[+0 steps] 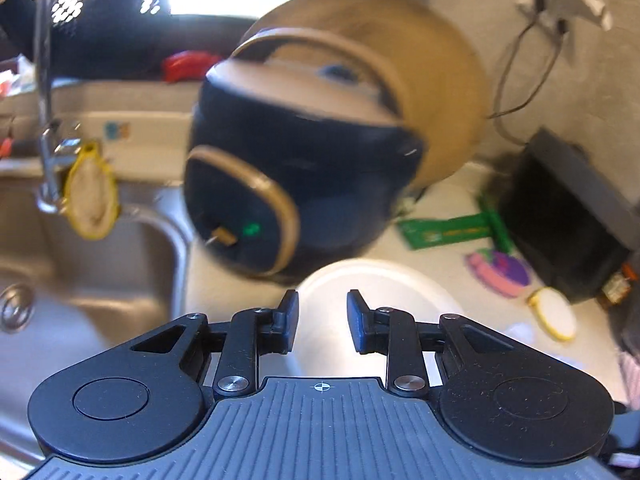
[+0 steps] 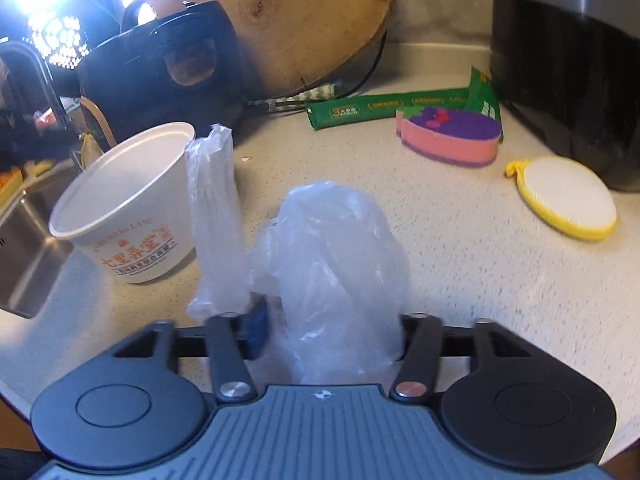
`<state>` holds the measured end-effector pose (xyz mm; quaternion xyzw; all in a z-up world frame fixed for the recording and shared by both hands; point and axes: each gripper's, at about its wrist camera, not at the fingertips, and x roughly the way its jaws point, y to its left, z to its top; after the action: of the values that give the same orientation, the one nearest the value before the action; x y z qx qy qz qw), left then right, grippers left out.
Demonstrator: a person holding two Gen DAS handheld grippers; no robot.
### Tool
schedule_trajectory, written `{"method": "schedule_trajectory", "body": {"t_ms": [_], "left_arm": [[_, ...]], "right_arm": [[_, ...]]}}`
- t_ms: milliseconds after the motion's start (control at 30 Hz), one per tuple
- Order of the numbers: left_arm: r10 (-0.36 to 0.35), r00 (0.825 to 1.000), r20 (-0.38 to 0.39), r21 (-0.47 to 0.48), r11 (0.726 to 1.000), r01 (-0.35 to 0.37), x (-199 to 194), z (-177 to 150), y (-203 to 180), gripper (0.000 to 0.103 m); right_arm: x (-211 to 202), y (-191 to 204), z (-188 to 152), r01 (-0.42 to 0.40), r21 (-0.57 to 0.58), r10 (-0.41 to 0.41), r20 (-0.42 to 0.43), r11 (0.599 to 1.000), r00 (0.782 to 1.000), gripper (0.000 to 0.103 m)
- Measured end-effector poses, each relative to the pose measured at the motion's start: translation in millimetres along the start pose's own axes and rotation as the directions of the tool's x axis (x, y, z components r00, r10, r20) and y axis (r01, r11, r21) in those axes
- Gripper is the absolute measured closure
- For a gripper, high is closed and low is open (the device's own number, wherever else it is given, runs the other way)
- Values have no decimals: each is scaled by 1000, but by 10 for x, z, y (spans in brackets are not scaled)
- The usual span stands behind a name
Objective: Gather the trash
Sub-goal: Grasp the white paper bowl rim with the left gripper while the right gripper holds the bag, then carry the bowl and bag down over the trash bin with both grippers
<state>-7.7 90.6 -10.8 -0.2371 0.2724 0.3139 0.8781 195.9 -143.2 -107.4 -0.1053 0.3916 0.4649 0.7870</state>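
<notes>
A white paper bowl with orange print stands on the counter near the sink; its rim also shows in the left wrist view. My left gripper is open and empty just above that rim. My right gripper is shut on a crumpled clear plastic bag, which bulges up between the fingers and hides the right one. A clear plastic sleeve stands against the bowl. A green wrapper lies farther back.
A dark rice cooker and round wooden board stand behind the bowl. The steel sink is on the left. A pink-purple sponge, yellow-rimmed scrubber and black appliance sit on the right.
</notes>
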Motion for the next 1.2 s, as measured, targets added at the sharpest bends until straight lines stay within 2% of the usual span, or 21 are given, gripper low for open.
{"method": "schedule_trajectory", "body": {"t_ms": [67,167,233,367,567,700,800,933,1000,1067,1133,1200], "left_arm": [[25,1000,-17,7,1000,-24,89,-34,13,73],[86,996,-37,21,996,-86,214,-101,17,73],[89,994,-66,12,996,-88,269,-169,71,73],[13,994,-108,-27,999,-16,311,-286,83,76],[-55,987,-153,2,998,56,112,-515,-87,85],[-131,981,-144,57,988,140,1,-553,-219,89],[-204,969,-135,96,971,218,39,-515,-374,90],[-274,950,-148,155,942,296,115,-443,-515,91],[-331,929,-168,173,918,358,89,-433,-532,91],[-365,912,-189,208,893,400,89,-436,-607,91],[-417,880,-228,225,857,464,108,-454,-755,90],[-467,842,-268,267,804,531,86,-525,-983,90]], "right_arm": [[-51,19,-20,5,0,-5,5,1000,1000,77],[-175,23,-60,4,15,-4,21,1000,1000,85],[-265,10,-86,-7,26,6,34,1000,999,86],[-415,-35,-82,-6,33,4,60,999,998,89],[-705,-190,-51,-17,98,5,124,995,992,89],[-1048,-259,-142,36,177,-70,194,984,979,89],[-1317,-317,-276,86,245,-142,220,966,965,89],[-1491,-349,-464,182,360,-262,187,915,947,89],[-1551,-332,-590,186,416,-280,179,890,943,89],[-1600,-272,-743,227,451,-331,167,863,929,90],[-1655,-239,-878,258,500,-375,148,827,915,90],[-1772,-229,-1054,287,546,-421,135,787,897,90]]}}
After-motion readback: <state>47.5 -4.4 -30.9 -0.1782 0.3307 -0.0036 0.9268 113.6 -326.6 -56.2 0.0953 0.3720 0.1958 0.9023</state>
